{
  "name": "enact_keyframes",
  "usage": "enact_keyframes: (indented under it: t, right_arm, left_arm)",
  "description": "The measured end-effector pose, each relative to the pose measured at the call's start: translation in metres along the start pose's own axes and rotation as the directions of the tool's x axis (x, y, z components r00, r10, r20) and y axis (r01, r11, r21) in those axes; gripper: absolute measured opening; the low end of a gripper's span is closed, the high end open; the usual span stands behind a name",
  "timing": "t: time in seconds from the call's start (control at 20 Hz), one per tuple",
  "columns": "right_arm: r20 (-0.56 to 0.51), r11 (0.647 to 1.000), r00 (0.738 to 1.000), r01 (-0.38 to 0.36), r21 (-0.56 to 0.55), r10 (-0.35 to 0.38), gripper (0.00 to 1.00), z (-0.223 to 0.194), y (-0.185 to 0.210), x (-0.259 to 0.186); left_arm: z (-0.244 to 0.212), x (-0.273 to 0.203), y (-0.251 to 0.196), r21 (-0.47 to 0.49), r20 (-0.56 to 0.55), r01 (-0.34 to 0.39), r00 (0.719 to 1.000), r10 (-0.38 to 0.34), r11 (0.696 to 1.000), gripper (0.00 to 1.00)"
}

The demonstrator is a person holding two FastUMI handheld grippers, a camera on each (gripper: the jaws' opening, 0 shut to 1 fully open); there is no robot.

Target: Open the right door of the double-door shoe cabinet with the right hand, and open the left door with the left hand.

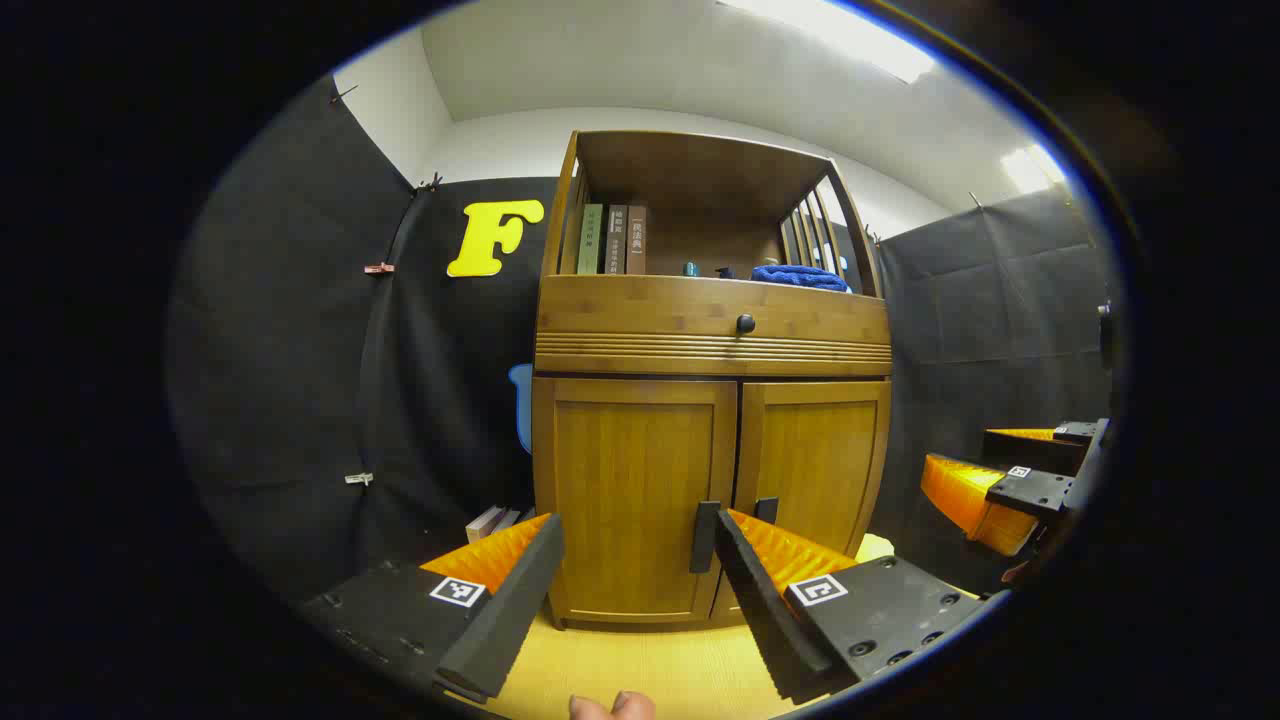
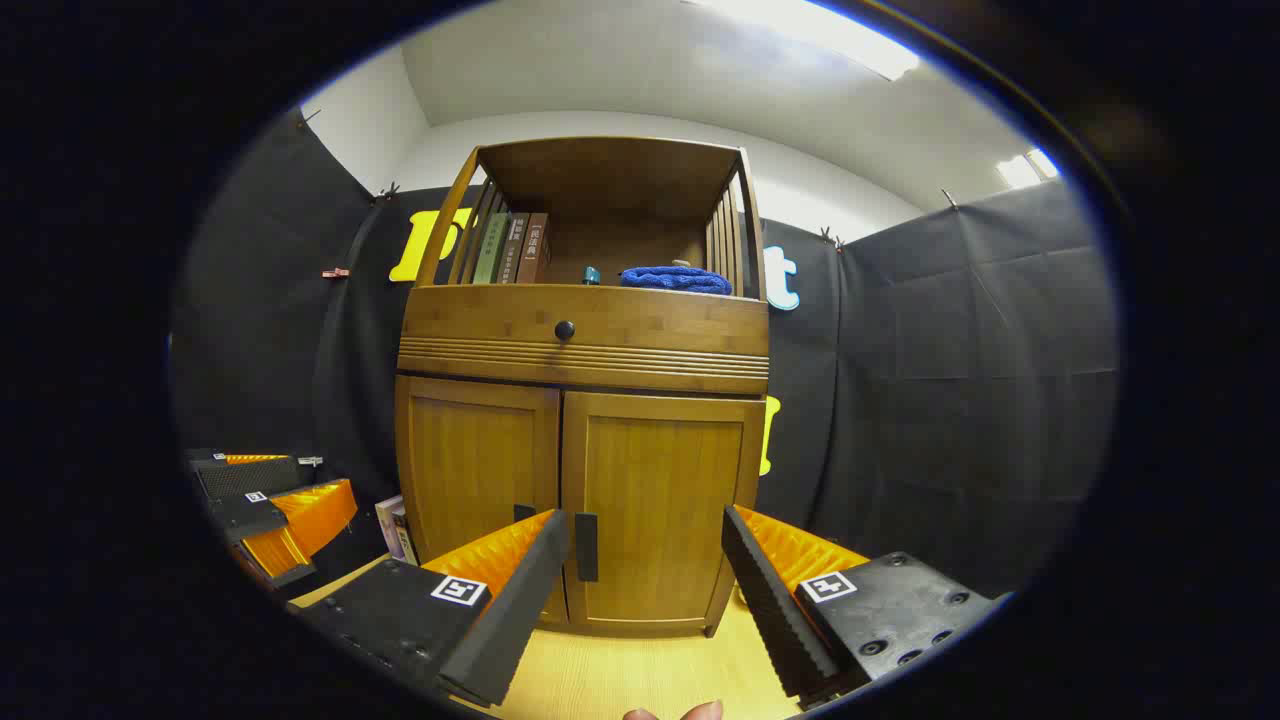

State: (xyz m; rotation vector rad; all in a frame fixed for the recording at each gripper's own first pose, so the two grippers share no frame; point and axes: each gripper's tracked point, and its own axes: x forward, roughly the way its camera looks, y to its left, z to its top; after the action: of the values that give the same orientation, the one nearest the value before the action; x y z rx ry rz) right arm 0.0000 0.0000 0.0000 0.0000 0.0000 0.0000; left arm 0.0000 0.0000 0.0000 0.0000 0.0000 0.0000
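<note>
A wooden double-door shoe cabinet (image 1: 712, 400) stands on the yellow floor (image 1: 640, 670), both doors closed. The left hand-held gripper (image 1: 640, 545) hovers released before the left door (image 1: 632, 495); the right hand-held gripper (image 2: 645, 540) hangs likewise spread before the right door (image 2: 655, 500). Fingertips (image 1: 610, 706), seemingly a holder's hand, are cut off below.
</note>
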Motion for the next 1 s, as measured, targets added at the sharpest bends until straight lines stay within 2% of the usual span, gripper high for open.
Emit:
enact_keyframes:
  t: [0.85, 1.0]
  right_arm:
    - [0.005, 1.0, 1.0, -0.008, -0.004, 0.008, 0.98, -0.0041, -0.0009, -0.0013]
    - [-0.002, 1.0, 1.0, -0.017, -0.003, 0.017, 0.97, -0.0081, 0.0002, 0.0032]
  left_arm:
    - [0.0001, -0.0005, -0.0007, 0.01, 0.0, 0.008, 1.0, -0.008, 1.0, 0.92]
    - [0.0004, -0.0003, -0.0002, 0.013, 0.002, 0.002, 1.0, -0.002, 1.0, 0.94]
